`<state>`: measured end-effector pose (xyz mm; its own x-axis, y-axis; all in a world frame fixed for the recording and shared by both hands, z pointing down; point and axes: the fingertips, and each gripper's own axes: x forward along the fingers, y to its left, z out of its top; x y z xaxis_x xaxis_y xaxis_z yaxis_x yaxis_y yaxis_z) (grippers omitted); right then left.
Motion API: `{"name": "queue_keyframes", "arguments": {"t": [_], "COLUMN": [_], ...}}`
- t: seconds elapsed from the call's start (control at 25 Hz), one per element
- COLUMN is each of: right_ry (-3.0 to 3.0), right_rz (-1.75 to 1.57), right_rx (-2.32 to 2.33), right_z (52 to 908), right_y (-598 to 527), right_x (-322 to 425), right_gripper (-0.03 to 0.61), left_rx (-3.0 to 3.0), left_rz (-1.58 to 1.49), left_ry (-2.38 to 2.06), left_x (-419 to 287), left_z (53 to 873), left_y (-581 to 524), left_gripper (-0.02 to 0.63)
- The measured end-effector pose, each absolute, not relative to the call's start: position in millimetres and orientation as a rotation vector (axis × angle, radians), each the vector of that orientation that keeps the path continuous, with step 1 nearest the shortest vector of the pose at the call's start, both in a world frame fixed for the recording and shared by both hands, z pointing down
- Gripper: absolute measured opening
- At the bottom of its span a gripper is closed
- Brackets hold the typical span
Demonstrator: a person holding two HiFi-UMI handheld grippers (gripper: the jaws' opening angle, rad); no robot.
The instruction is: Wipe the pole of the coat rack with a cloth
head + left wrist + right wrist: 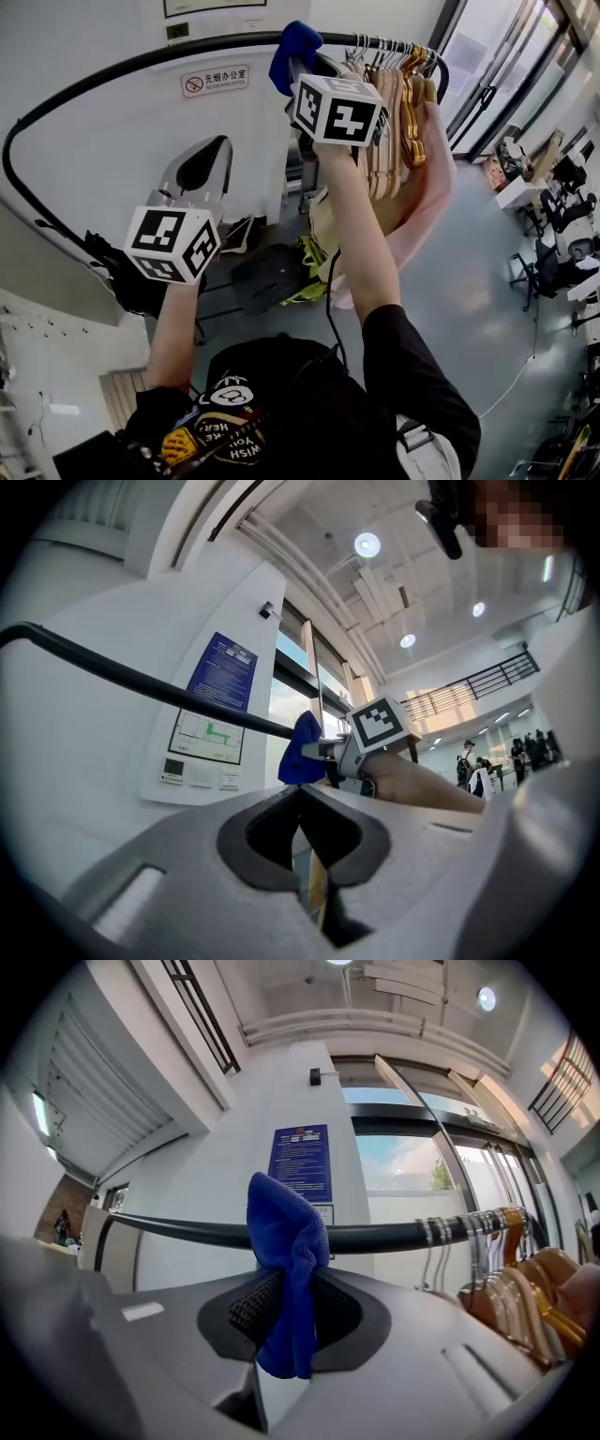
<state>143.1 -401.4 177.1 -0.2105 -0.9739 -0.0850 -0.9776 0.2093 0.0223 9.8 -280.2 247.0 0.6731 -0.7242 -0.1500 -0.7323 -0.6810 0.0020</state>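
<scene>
The right gripper (287, 1309) is clamping the blue cloth (285, 1241) against the coat rack's black pole (178, 1229) just left of the wooden hangers (392, 112), so wiping is seemingly under way with the long left curve probably remaining, while the left gripper (300, 825) is waiting pinched together, empty

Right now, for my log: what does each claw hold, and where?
Right claw pinches the blue microfibre cloth by its lower part; left claw shut, empty.

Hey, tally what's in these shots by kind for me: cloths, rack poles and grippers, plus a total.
blue cloth: 1
black rack pole: 1
grippers: 2 (left gripper shut with nothing in it, right gripper clamped on the blue cloth)
Total: 4
</scene>
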Motion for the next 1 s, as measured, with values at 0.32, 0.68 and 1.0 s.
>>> {"name": "queue_keyframes", "arguments": {"t": [0.32, 0.68, 1.0], "right_ry": [2.613, 2.782, 2.789], "right_rz": [0.159, 0.163, 0.17], "right_rx": [-1.682, -1.365, -1.322], "right_z": [181, 182, 182], "right_y": [-401, -394, -393], "right_x": [16, -128, -146], "right_gripper": [0.077, 0.077, 0.077], "left_rx": [-2.714, -2.554, -2.509], "left_rz": [0.213, 0.193, 0.206], "left_ry": [1.424, 1.686, 1.772], "left_x": [-63, -164, -200], "left_z": [246, 250, 252], "left_y": [-272, -255, -255], "left_gripper": [0.003, 0.003, 0.003]}}
